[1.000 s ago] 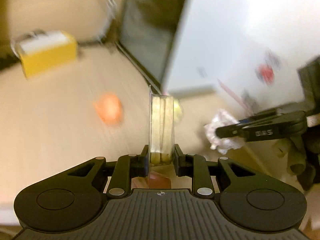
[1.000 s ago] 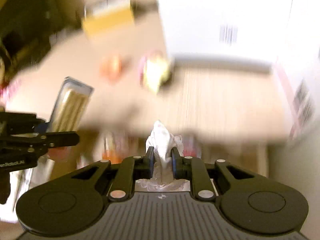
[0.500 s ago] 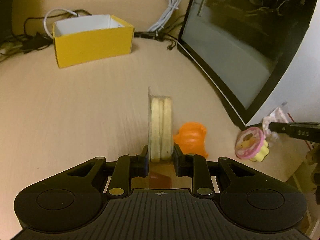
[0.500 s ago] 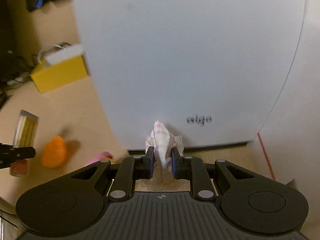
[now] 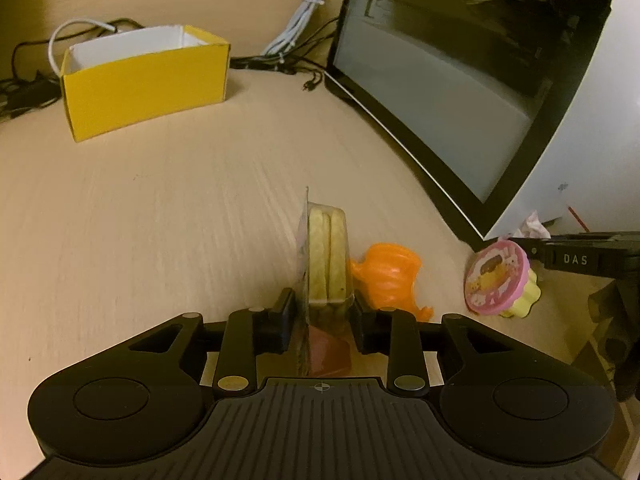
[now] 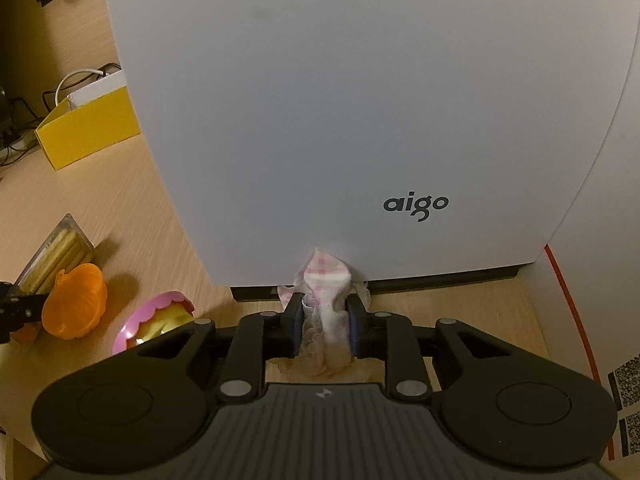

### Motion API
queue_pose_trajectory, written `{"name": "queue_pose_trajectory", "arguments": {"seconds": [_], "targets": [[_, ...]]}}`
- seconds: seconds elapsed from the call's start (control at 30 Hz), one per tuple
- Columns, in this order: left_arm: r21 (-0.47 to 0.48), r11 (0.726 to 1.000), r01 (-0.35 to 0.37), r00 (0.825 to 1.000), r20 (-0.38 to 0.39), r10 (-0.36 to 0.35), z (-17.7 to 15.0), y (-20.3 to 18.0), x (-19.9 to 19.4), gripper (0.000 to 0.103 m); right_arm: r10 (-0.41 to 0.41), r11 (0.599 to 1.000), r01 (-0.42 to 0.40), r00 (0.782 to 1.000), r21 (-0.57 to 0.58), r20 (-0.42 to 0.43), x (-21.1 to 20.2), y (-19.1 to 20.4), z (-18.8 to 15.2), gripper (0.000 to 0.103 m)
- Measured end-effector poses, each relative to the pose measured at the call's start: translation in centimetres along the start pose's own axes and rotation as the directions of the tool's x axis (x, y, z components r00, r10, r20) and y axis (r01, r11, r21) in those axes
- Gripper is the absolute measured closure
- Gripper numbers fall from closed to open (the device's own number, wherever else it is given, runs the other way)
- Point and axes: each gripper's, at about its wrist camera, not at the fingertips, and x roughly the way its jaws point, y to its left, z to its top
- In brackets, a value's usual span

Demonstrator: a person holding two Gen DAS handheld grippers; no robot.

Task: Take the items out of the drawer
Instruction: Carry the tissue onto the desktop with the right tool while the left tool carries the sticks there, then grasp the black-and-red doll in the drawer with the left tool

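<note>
My left gripper (image 5: 320, 308) is shut on a clear packet of biscuit sticks (image 5: 326, 256), held on edge just above the wooden desk (image 5: 160, 208). The same biscuit packet (image 6: 60, 248) shows at the far left of the right wrist view. My right gripper (image 6: 323, 316) is shut on a crumpled pink-checked cloth (image 6: 326, 280), close to the white aigo computer case (image 6: 340, 100). An orange plastic toy (image 5: 386, 270) and a pink-lidded yellow cup (image 5: 500, 278) lie on the desk between the two grippers. The right gripper (image 5: 576, 258) reaches in from the right edge of the left wrist view.
A yellow open box (image 5: 144, 80) stands at the back left of the desk, with cables (image 5: 300, 20) behind it. The computer case's dark glass side (image 5: 460, 72) walls the right. A white carton with a red stripe (image 6: 592, 300) stands right of the case.
Both grippers swung up from below onto the desk, then slowed. The left one, with the biscuit packet, has come lower and nearer the orange toy. The right one holds still by the case.
</note>
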Motion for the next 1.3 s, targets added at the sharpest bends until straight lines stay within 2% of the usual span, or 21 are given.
{"name": "queue_pose_trajectory", "arguments": {"seconds": [0.03,0.1,0.13,0.17,0.3,0.47,0.67,0.73,0.87,1.0,1.17,1.3], "targets": [[-0.003,1.000,0.003,1.000,0.001,-0.003,0.0,0.0,-0.1,0.070,0.002,1.000,-0.002,1.000,0.003,-0.001,0.0,0.0,0.0,0.077],[-0.004,1.000,0.008,1.000,0.014,-0.007,0.3,-0.1,-0.5,0.070,0.000,1.000,0.000,1.000,0.015,-0.001,-0.2,0.0,0.0,0.065],[-0.001,1.000,0.010,1.000,0.029,-0.010,0.4,-0.2,-1.0,0.070,-0.005,1.000,0.005,1.000,0.022,0.004,-0.4,0.1,0.0,0.054],[0.004,1.000,0.010,0.999,0.044,-0.010,0.6,-0.3,-1.4,0.070,-0.007,1.000,0.006,1.000,0.028,0.015,-0.8,0.0,0.0,0.049],[0.012,1.000,-0.002,0.996,0.092,0.001,1.3,-0.8,-3.4,0.070,-0.017,0.999,0.013,0.996,0.044,0.085,-3.1,0.1,-0.2,0.040],[-0.006,1.000,-0.030,0.989,0.147,0.031,1.1,-1.2,-6.3,0.070,-0.048,0.998,0.042,0.983,0.036,0.177,-6.5,0.3,-1.1,0.021],[-0.001,0.998,-0.068,0.986,0.151,0.068,-1.2,-1.7,-9.6,0.070,-0.062,0.998,0.066,0.961,-0.006,0.271,-8.3,1.2,-2.7,0.000],[0.009,0.997,-0.077,0.986,0.150,0.075,-2.6,-2.1,-10.6,0.070,-0.047,0.998,0.057,0.957,-0.026,0.285,-9.3,1.1,-4.6,0.000],[0.038,0.997,-0.062,0.991,0.120,0.057,-5.9,-3.8,-11.7,0.070,-0.009,0.998,0.023,0.966,-0.053,0.257,-10.4,2.6,-7.5,0.000],[0.072,0.995,-0.075,0.997,0.039,0.072,-8.9,-5.8,-11.6,0.070,0.028,0.996,-0.013,0.983,-0.083,0.183,-10.9,2.3,-10.8,0.000],[0.130,0.991,-0.029,0.995,-0.093,0.041,-12.2,-7.1,-9.5,0.070,0.068,0.991,-0.053,0.990,-0.123,0.125,-10.6,1.9,-14.2,0.002],[0.095,0.995,-0.004,0.987,-0.158,0.019,-13.4,-7.2,-7.4,0.070,0.036,0.990,-0.028,0.998,-0.136,0.060,-9.7,2.0,-16.0,0.008]]}}
